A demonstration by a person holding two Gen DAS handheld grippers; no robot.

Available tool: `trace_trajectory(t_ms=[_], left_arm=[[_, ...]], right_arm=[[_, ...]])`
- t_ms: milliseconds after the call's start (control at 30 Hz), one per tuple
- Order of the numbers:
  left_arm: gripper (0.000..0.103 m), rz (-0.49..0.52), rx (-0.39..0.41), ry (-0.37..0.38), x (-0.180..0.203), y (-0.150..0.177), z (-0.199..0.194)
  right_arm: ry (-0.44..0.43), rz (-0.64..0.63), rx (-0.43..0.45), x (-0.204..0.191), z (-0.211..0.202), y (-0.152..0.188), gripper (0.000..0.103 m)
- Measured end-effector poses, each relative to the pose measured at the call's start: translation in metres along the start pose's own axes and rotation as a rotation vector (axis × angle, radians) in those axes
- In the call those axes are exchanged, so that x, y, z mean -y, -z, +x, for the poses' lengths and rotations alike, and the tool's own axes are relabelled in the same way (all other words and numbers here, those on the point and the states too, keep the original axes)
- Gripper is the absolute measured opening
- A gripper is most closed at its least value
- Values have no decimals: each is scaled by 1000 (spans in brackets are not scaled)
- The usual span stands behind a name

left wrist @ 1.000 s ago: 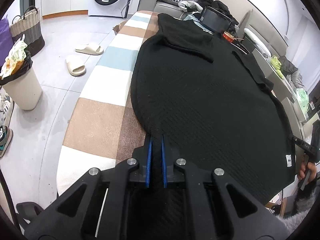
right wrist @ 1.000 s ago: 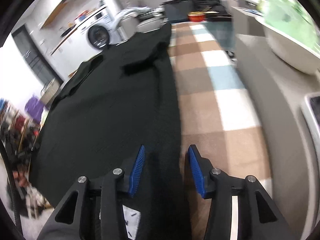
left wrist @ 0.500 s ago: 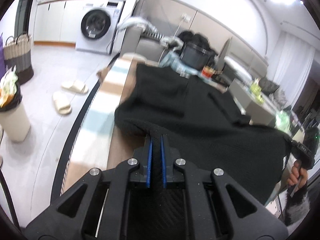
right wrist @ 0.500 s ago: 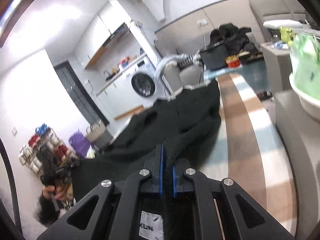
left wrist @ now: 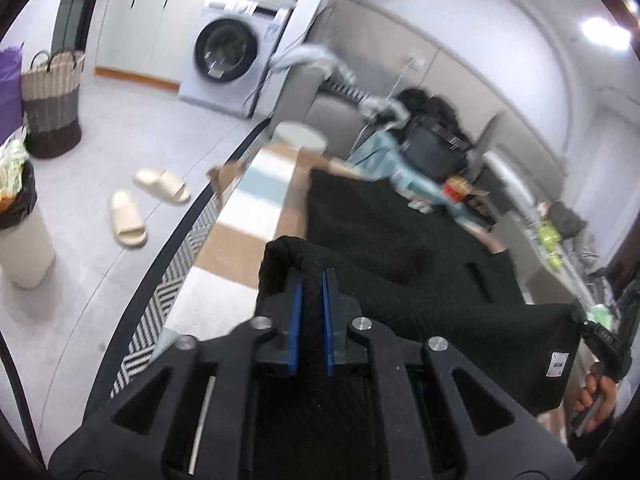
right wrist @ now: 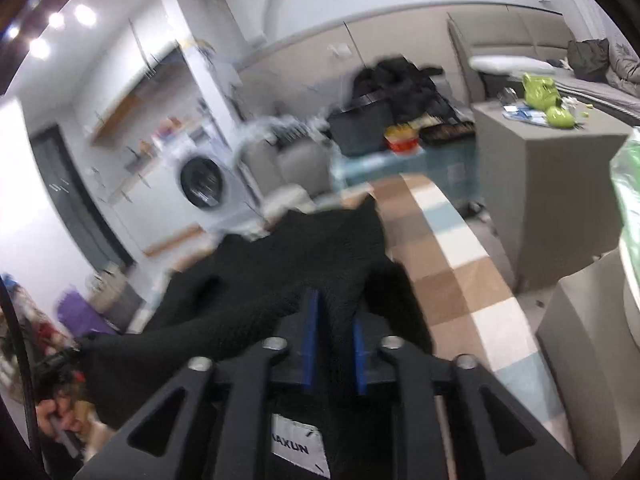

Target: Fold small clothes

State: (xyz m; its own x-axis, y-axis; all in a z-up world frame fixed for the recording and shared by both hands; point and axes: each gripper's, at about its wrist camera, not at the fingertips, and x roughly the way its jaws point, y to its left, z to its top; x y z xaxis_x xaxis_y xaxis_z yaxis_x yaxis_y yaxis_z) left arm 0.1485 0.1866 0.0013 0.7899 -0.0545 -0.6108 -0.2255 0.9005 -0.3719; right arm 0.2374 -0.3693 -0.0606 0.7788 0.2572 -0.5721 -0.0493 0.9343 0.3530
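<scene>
A black knit garment (left wrist: 400, 264) lies along the table with the brown, white and blue striped cloth (left wrist: 240, 240). Its near edge is lifted off the table and stretched between both grippers. My left gripper (left wrist: 311, 276) is shut on one corner of that edge. My right gripper (right wrist: 336, 300) has the other corner bunched between its blue pads; its jaws are opening, and the cloth (right wrist: 288, 256) still hangs from them. The left wrist view shows the right gripper (left wrist: 600, 336) and the hand (left wrist: 596, 400) holding it at the far right. A white label (right wrist: 300, 444) sits below the right jaws.
A washing machine (left wrist: 228, 52), two slippers (left wrist: 128, 220), a bin (left wrist: 20, 248) and a woven basket (left wrist: 52, 100) stand on the floor to the left. A black box (left wrist: 432, 148) and bowls crowd the table's far end. A grey cabinet (right wrist: 540, 184) stands on the right.
Both grippers rose and moved forward over the table, lifting the garment's near edge. The right gripper closed on the cloth, and its pads now stand wider apart again.
</scene>
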Motion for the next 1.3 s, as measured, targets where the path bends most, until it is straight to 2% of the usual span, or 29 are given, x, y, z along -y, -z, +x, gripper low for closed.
trace_trajectory(t_ms=[67,133,167,200,233,300,433,467,500,533,567,600,700,800,1067,1300], left_arm=[[8,-22,-72,-31,-6,-2,24],[23,-33,-97,-58,-10,6,35],[38,-34,-104,-65,-12,9,39],[48,-38,-113,-64,-15,10,44],[49,-39,-124,-65,-16,13,48],[49,-37,-147,-60,-16,15,58],[48,-39,-168,-35,-12,17,75],[44,-36,-172,-28,-10,17,78],[35,-26,-176,-26,-7,18,83],[30,-15,-181,-21,-3,17,83],[21,-2,-188,-12,0,18,86],[18,17,-193,-8,3,20,89],[16,59,-203,-20,11,21,94],[16,79,-214,-15,15,25,90],[16,111,-230,-18,21,43,72],[16,116,-240,-23,15,65,40]], right_arm=[[49,4,-49,8,13,1,42],[64,36,-68,22,14,5,46],[50,43,-83,30,12,9,57],[36,47,-101,35,12,14,64],[19,56,-115,40,12,17,64],[-14,80,-178,48,28,23,64],[-65,125,-223,51,55,28,64],[-64,122,-225,47,57,29,63],[-68,119,-226,46,60,29,58],[-68,116,-224,44,63,28,54],[-68,108,-225,42,67,27,48],[-68,97,-229,39,67,26,40],[-56,48,-257,34,75,26,33],[-62,52,-282,36,75,26,28],[-83,70,-315,39,70,32,25],[-93,67,-334,42,46,50,24]])
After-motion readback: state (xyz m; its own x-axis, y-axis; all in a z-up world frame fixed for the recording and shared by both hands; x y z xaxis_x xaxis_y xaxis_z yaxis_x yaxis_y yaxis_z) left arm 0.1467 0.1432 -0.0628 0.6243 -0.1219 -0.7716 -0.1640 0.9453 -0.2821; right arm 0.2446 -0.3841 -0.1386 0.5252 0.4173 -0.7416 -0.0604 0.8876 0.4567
